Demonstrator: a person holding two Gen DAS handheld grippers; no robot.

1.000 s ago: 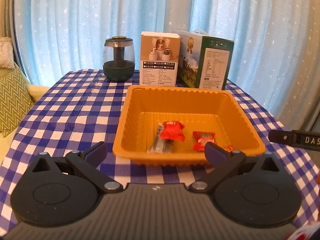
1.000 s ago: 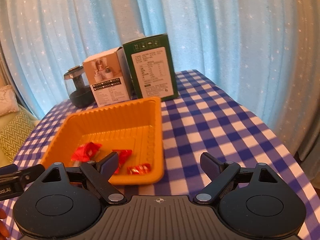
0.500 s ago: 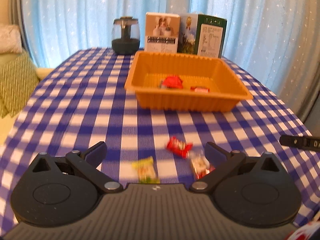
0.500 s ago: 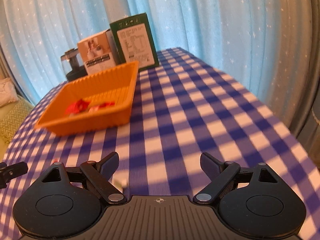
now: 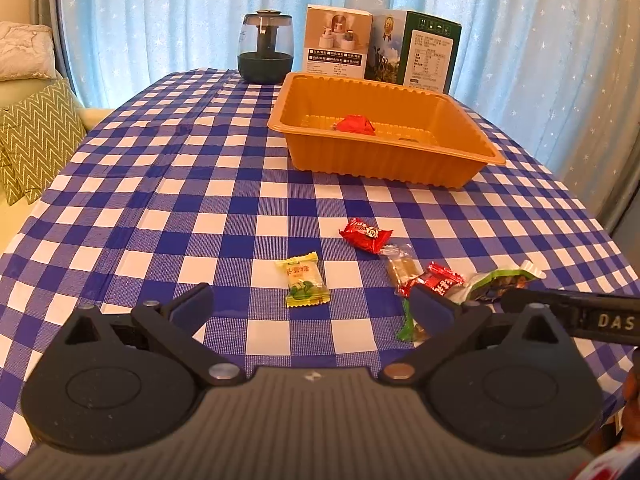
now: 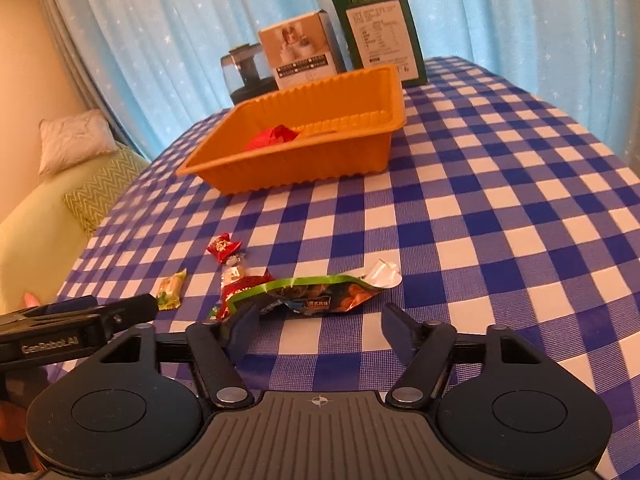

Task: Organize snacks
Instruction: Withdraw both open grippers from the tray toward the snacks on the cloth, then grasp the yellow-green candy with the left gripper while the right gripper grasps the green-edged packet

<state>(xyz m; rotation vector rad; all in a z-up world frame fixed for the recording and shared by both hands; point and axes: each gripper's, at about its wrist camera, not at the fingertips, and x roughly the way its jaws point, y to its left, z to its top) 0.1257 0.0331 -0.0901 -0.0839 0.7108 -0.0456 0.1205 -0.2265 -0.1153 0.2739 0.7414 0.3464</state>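
An orange tray point(image 5: 384, 162) point(image 6: 300, 166) stands toward the far side of the checked table, with a red snack point(image 5: 356, 125) point(image 6: 272, 138) inside. Loose snacks lie near me. Just ahead of my open left gripper point(image 5: 312, 308) is a yellow-green candy point(image 5: 303, 280) point(image 6: 170, 290). To its right lie a red candy point(image 5: 366, 234) point(image 6: 223, 247), a clear-wrapped sweet point(image 5: 402, 268) and a red wrapper point(image 5: 438, 282). A green snack packet point(image 6: 316, 298) point(image 5: 500, 280) lies flat just in front of my right gripper point(image 6: 319, 330). Its jaws are closing, and the pads are not pressing on the packet.
A glass jar point(image 5: 266, 50), a white box point(image 5: 336, 44) and a green box point(image 5: 416, 54) stand behind the tray, before a blue curtain. A sofa with a zigzag cushion point(image 5: 36, 140) lies past the table's left edge. The table's right edge curves close by.
Both grippers have drawn back from the tray and sunk toward the loose snacks at the near side. The right jaws have narrowed; the left jaws stand as wide as before.
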